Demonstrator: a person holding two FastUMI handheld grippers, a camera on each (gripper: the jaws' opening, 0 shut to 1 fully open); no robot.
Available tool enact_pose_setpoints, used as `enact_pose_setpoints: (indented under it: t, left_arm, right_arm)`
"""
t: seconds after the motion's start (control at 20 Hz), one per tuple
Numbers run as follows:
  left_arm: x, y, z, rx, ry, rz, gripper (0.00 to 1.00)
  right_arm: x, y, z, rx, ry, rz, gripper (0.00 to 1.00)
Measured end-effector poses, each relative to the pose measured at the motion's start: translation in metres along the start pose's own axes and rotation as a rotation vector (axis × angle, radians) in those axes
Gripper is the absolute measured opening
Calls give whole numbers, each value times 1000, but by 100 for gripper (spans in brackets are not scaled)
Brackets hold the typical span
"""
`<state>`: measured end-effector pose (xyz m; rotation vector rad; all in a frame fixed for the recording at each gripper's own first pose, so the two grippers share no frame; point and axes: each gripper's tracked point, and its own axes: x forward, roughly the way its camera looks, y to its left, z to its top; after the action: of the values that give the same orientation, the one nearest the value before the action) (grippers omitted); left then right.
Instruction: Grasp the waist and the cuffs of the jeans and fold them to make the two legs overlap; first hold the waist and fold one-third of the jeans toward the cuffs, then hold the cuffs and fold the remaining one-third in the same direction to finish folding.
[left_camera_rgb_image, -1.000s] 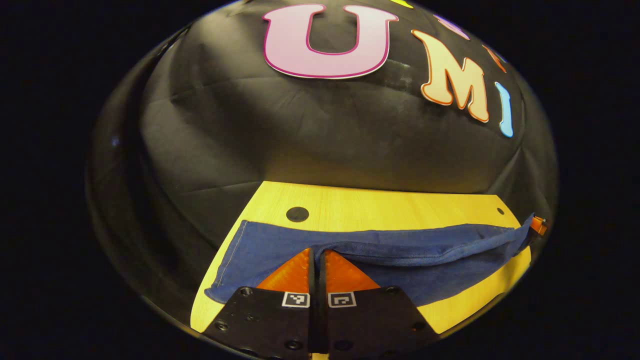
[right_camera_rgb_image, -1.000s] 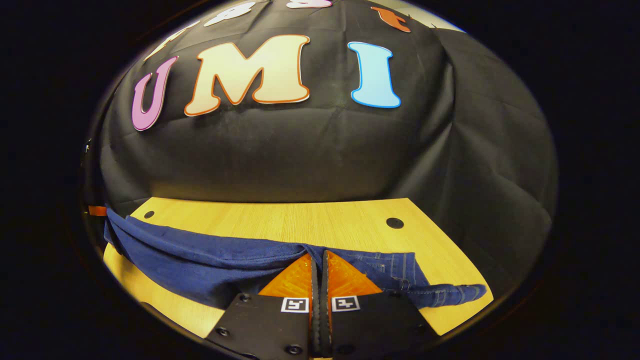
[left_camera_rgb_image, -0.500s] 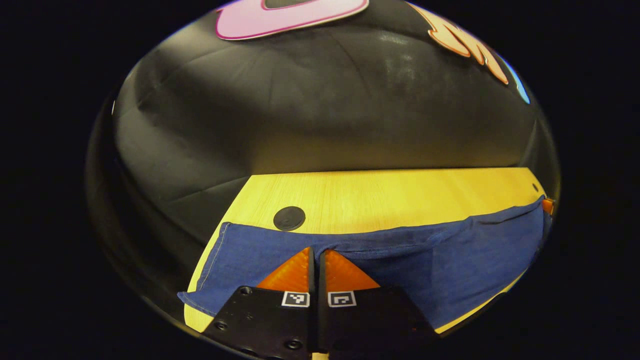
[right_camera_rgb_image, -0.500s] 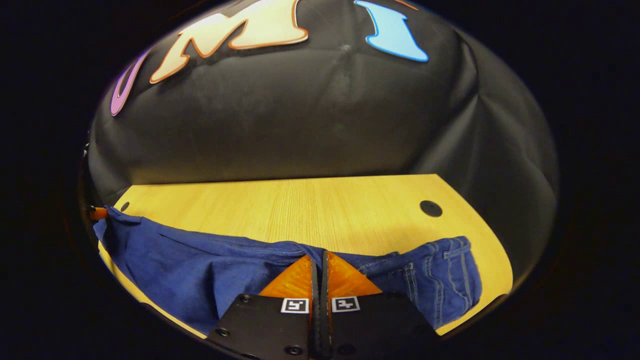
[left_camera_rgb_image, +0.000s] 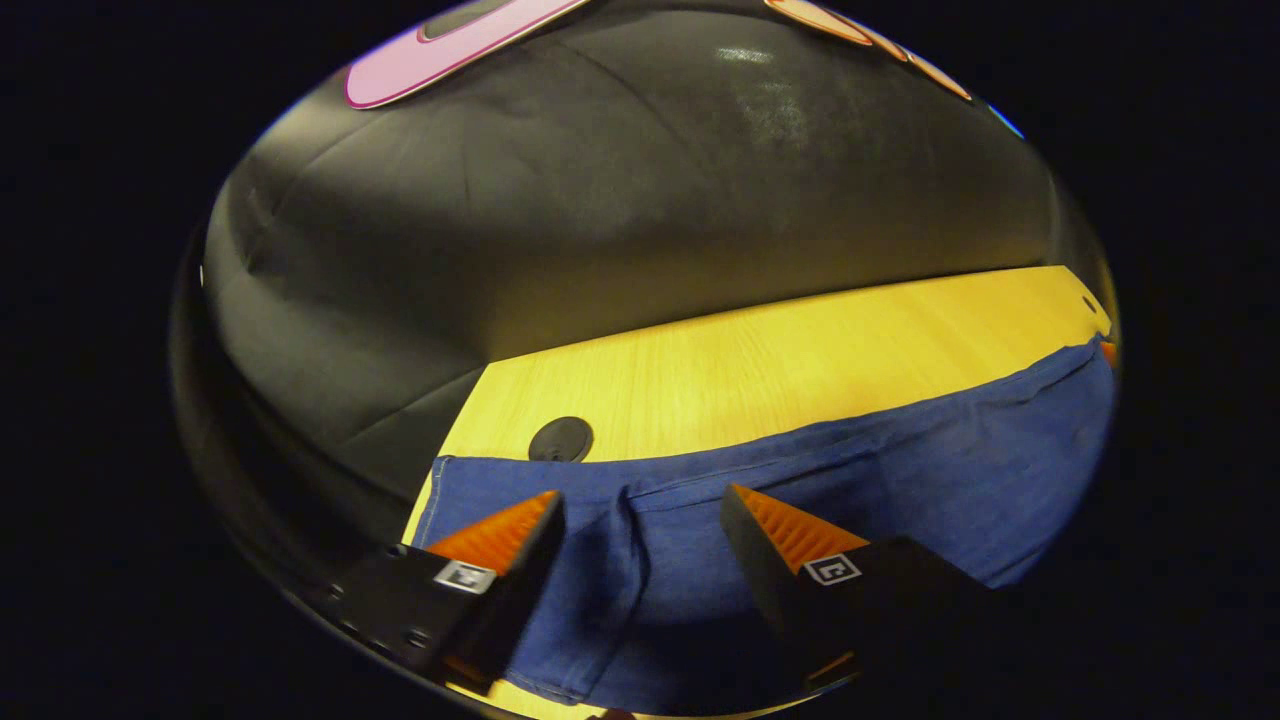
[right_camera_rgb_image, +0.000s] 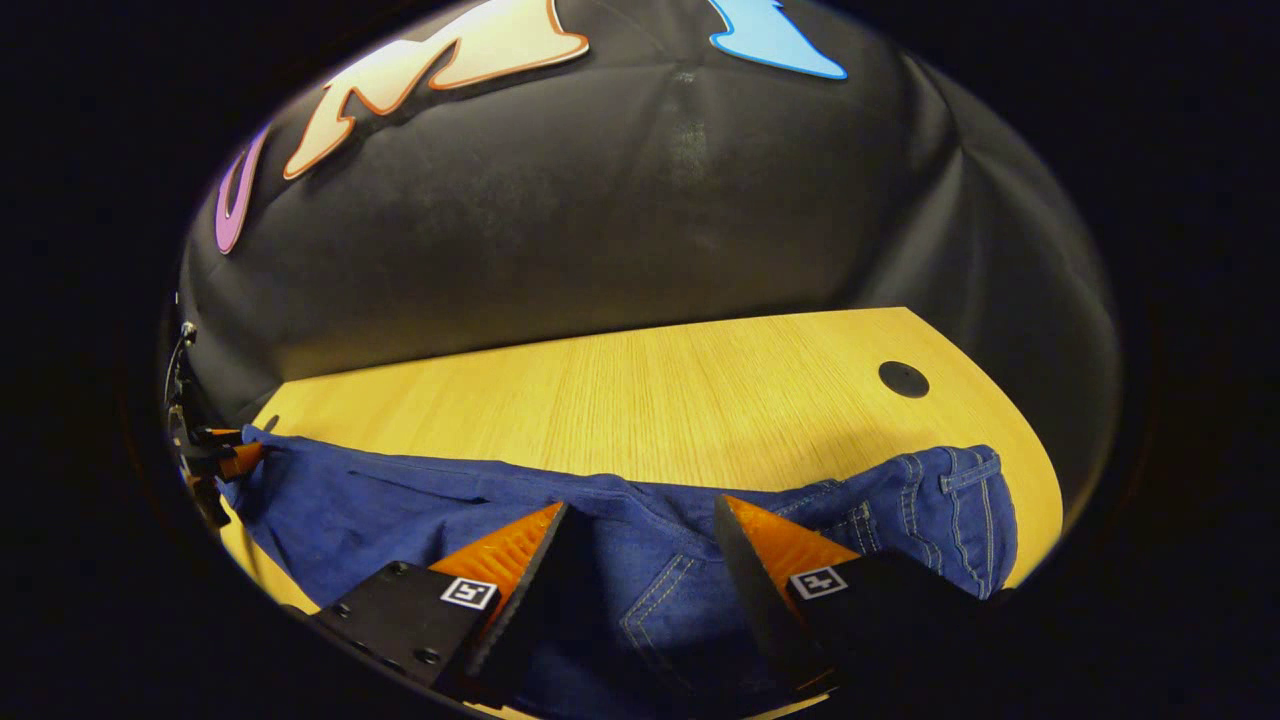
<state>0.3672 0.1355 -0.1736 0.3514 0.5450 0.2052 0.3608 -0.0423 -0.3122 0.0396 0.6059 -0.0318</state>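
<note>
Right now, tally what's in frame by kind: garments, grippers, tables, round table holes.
Jeans: 1
Grippers: 2, left gripper and right gripper, both open over the denim
Table: 1
Round holes in tabletop: 2, one in the left gripper view, one in the right gripper view
Total: 6

Both cameras sit low and close over the jeans (left_camera_rgb_image: 850, 480) (right_camera_rgb_image: 400, 510), looking across the wooden table (left_camera_rgb_image: 800, 360) (right_camera_rgb_image: 650, 400) at the black wall, one from each end.
</note>
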Motion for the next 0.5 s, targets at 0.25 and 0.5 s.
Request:
enact_pose_setpoints:
  t: [0.25,0.5]
  left_arm:
    - [-30,-14,23,-60,-91,-44,96]
    - [-99,-51,33,-166,-162,-163,95]
  right_arm:
    - [-42,-15,20,-63,-62,-3,98]
    - [-95,-96,24,-85,-60,-127,98]
